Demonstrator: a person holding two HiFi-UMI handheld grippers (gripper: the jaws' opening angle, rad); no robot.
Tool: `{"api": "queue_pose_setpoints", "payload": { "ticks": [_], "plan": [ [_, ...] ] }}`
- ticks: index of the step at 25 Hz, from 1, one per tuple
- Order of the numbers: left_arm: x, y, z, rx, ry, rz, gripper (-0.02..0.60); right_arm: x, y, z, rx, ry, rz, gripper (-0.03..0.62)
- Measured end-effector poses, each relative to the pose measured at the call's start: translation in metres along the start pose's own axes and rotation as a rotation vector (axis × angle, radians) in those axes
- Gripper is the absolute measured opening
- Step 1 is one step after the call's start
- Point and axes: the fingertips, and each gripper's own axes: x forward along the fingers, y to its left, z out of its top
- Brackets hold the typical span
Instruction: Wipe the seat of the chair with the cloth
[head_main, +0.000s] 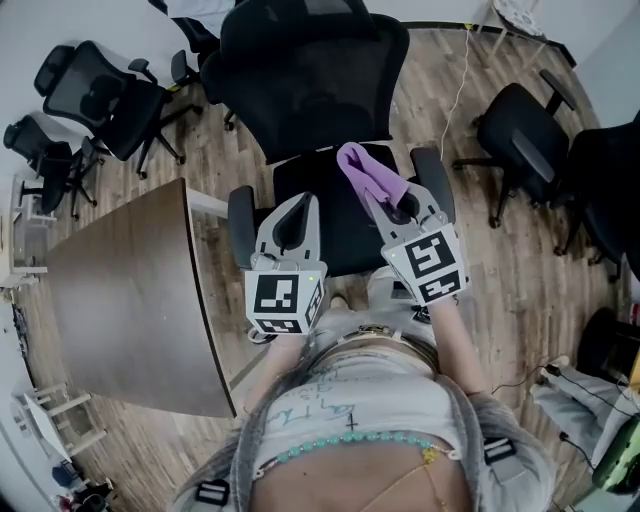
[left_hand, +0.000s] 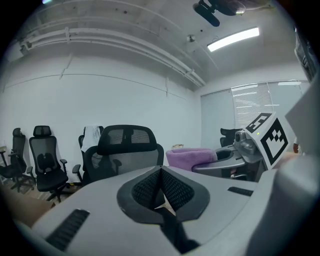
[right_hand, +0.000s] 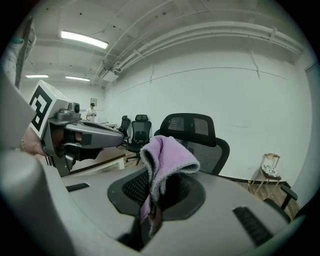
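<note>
A black office chair (head_main: 310, 70) stands right in front of me, its seat (head_main: 335, 228) low between both grippers. My right gripper (head_main: 380, 197) hovers over the seat's right side, shut on a purple cloth (head_main: 368, 172) that sticks up and folds over the jaw tips. In the right gripper view the cloth (right_hand: 167, 155) is pinched in the right gripper (right_hand: 152, 210), with the chair's back (right_hand: 192, 131) behind. My left gripper (head_main: 303, 200) hangs over the seat's left side, shut with nothing in it. In the left gripper view the left gripper (left_hand: 161, 171) has its jaws together, with the cloth (left_hand: 192, 156) to its right.
A brown table (head_main: 130, 300) lies close on my left. The chair's armrests (head_main: 240, 225) (head_main: 436, 178) flank the seat. Other black office chairs stand at the back left (head_main: 100, 90) and right (head_main: 520, 130). A person (right_hand: 91, 111) stands far off.
</note>
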Motion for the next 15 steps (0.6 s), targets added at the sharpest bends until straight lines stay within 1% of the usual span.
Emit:
{"api": "queue_pose_setpoints", "payload": {
  "ticks": [8,15],
  "plan": [
    [0.054,-0.004,0.008,-0.021,0.033,0.096,0.003,0.024,-0.067,0.002,-0.016,0.011,0.08,0.048],
    [0.068,0.006,-0.004,-0.055,0.09,0.203,0.003,0.046,-0.108,-0.009,-0.017,0.019,0.137,0.048]
  ]
}}
